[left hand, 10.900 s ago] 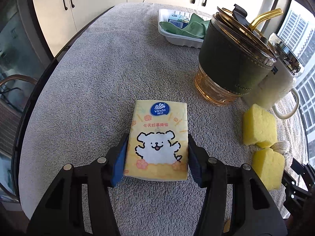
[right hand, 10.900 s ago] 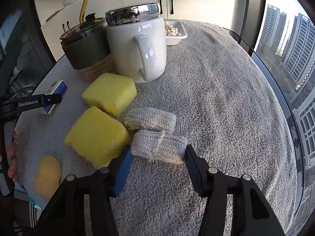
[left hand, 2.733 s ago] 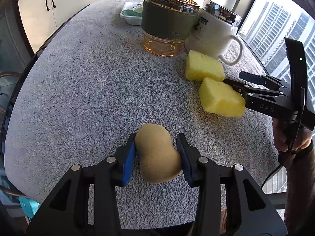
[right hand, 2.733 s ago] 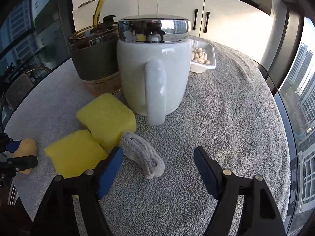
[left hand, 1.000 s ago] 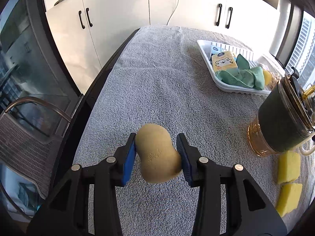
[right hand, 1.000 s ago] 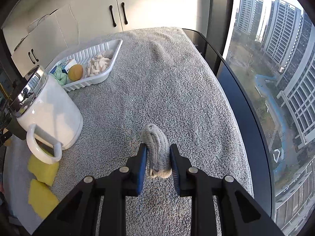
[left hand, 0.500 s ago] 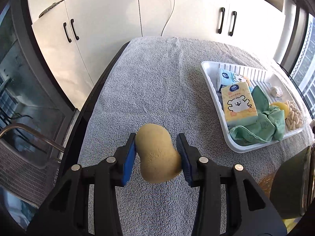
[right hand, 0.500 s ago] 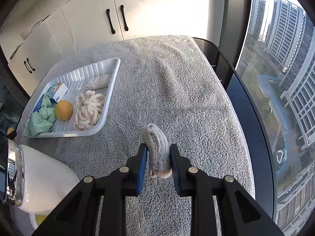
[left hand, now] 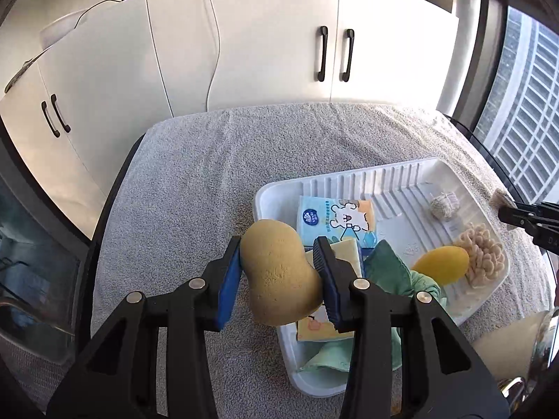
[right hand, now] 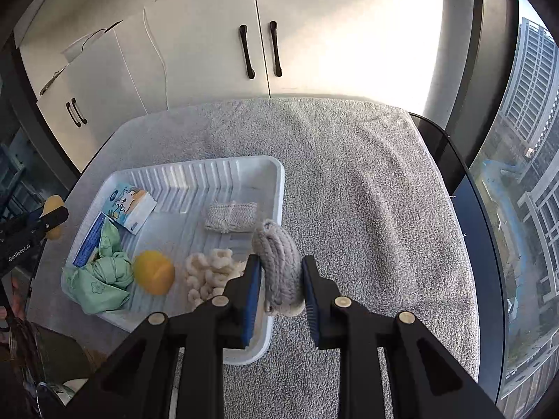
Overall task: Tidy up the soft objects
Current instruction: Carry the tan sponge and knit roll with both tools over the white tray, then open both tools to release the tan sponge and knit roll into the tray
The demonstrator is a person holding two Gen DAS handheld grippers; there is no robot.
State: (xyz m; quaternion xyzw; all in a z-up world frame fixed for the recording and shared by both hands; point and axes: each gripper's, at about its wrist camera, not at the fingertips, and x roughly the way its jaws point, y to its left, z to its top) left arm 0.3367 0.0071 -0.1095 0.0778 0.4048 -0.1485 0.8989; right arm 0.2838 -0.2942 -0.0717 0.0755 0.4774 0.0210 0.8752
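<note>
My left gripper (left hand: 277, 251) is shut on a tan peanut-shaped sponge (left hand: 279, 276), held above the near left edge of the white tray (left hand: 349, 179). My right gripper (right hand: 279, 262) is shut on a grey knitted roll (right hand: 279, 269), held over the tray's right rim (right hand: 279, 188). The tray holds tissue packs (left hand: 335, 220), a green cloth (right hand: 104, 272), a yellow sponge (right hand: 153, 272), a cream braided piece (right hand: 209, 272) and another knitted roll (right hand: 230, 216). The left gripper and its sponge also show at the left edge of the right wrist view (right hand: 52, 214).
The table is covered by a grey towel (right hand: 349, 174). White cabinets (left hand: 262, 52) stand behind it. The table's right edge (right hand: 464, 192) borders a window. A white mug (left hand: 517, 342) and a dark cup (right hand: 45, 359) stand near the tray's front.
Both grippers moved toward the tray with their loads. The tray now lies right under the fingertips in both views. Neither grip has changed.
</note>
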